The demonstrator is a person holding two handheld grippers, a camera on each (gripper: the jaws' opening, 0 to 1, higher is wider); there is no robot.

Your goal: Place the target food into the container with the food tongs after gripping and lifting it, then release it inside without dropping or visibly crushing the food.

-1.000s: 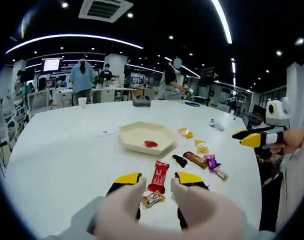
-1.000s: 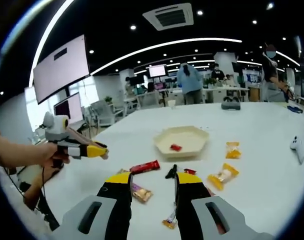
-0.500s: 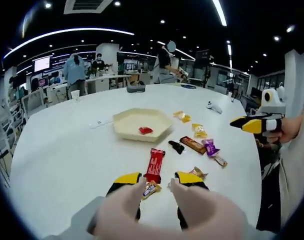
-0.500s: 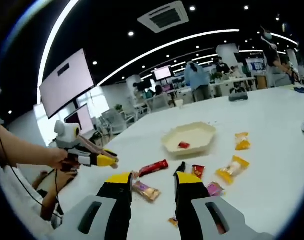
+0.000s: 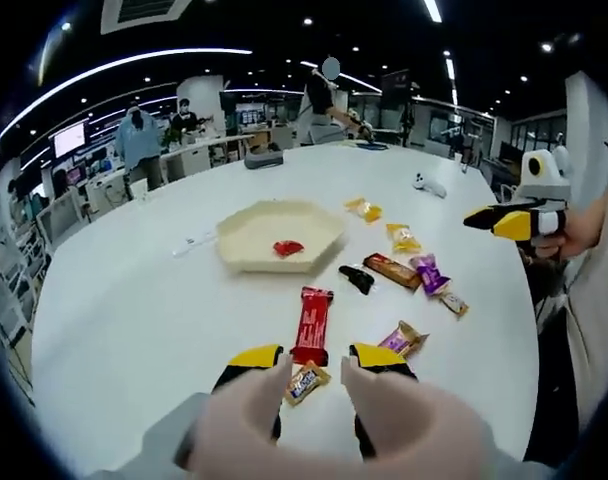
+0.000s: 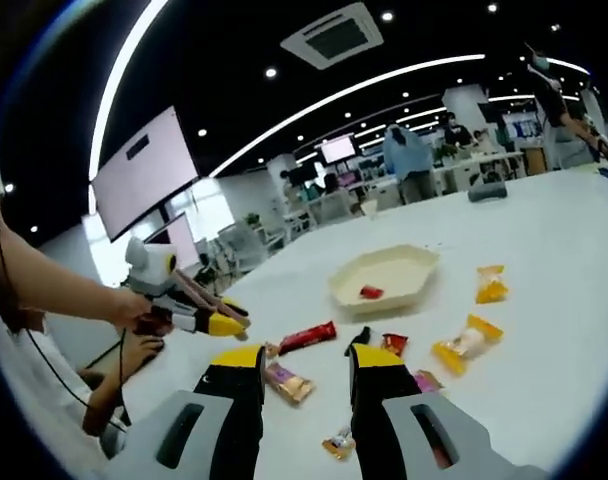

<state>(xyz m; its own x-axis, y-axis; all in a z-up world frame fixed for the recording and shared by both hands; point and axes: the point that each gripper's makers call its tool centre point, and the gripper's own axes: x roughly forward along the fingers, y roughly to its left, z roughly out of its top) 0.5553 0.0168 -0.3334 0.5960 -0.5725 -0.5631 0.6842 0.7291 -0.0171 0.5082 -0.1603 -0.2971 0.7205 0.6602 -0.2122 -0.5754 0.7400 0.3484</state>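
The left gripper (image 5: 316,360) is held low over the smooth white table (image 5: 134,310), its yellow-tipped jaws spread around a small glossy candy (image 5: 304,381). Beyond them lies a long red bar (image 5: 312,324), further the cream hexagonal tray (image 5: 267,233). The right gripper (image 6: 304,362) hangs spread and empty.

No print on the candy wrappers (image 5: 312,323) or screens is legible.

Desk (image 5: 124,320): tray (image 5: 246,232) set centrally, one wrapped sweet (image 5: 287,247) lying in it. Snack bar (image 5: 312,324) placed before the tray; further wrapped snacks (image 5: 416,275) scattered to its right.
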